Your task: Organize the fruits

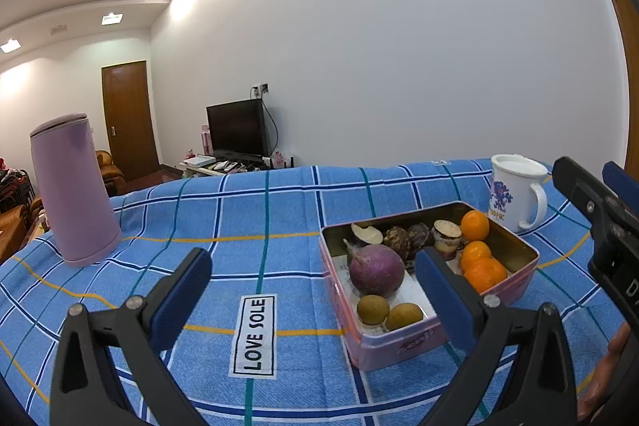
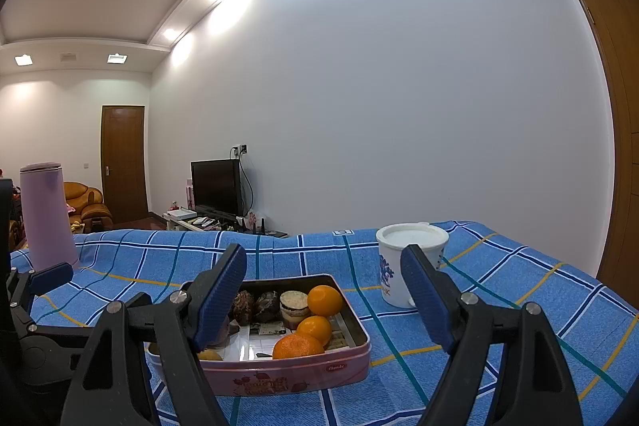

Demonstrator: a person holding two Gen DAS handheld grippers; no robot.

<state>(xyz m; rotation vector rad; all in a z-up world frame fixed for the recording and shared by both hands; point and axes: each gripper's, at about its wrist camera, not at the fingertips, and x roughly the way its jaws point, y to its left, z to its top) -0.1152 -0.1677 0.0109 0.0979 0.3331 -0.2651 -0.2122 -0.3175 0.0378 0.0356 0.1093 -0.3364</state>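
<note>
A pink tin [image 1: 393,344] stands open on the blue checked cloth [image 1: 247,226]. It holds a purple round fruit [image 1: 375,274], two small brown-green fruits [image 1: 372,308], three oranges [image 1: 475,252], dark lumps [image 1: 395,238] and a small cake cup [image 1: 447,234]. My left gripper [image 1: 313,254] hovers open just left of the tin, its right finger [image 1: 443,298] in front of the tin's middle. My right gripper [image 2: 323,252] is open too, above the tin [image 2: 287,378] and its oranges [image 2: 315,328]. Nothing is held.
A lilac kettle [image 1: 74,190] stands at the cloth's far left. A white mug [image 1: 515,194] with a blue print sits just behind the tin on the right, also the mug [image 2: 399,266] behind my right finger. A "LOVE SOLE" label [image 1: 255,334] lies on the cloth.
</note>
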